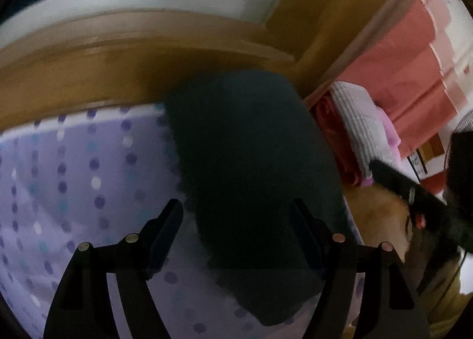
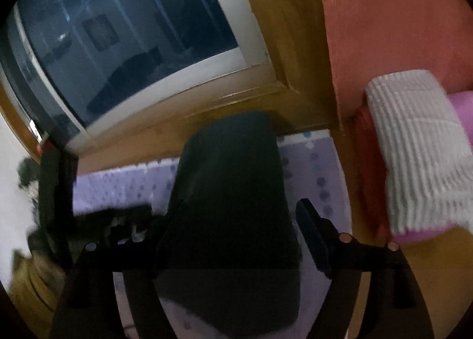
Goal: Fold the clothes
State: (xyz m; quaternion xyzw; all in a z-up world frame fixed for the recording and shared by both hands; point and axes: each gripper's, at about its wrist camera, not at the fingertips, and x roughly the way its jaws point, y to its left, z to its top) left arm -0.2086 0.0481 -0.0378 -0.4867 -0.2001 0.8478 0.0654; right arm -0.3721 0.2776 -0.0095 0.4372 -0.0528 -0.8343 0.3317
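A dark green folded garment (image 1: 251,176) lies on the lilac dotted sheet (image 1: 74,176). My left gripper (image 1: 236,220) is open, its fingers (image 1: 170,229) standing wide apart on either side of the garment's near end. In the right wrist view the same garment (image 2: 233,191) fills the gap of my right gripper (image 2: 239,214), which is open too. Its right finger (image 2: 310,226) shows clear of the cloth, while the left finger is hidden behind the cloth's edge. The right gripper's black body (image 1: 408,191) shows at the right of the left wrist view.
A wooden window sill (image 1: 118,67) and a dark window (image 2: 124,43) run behind the sheet. A stack of folded cloth, white ribbed (image 2: 419,146) over red and pink, sits at the right beside a red curtain (image 2: 384,13). The left gripper's body (image 2: 124,217) is at the left.
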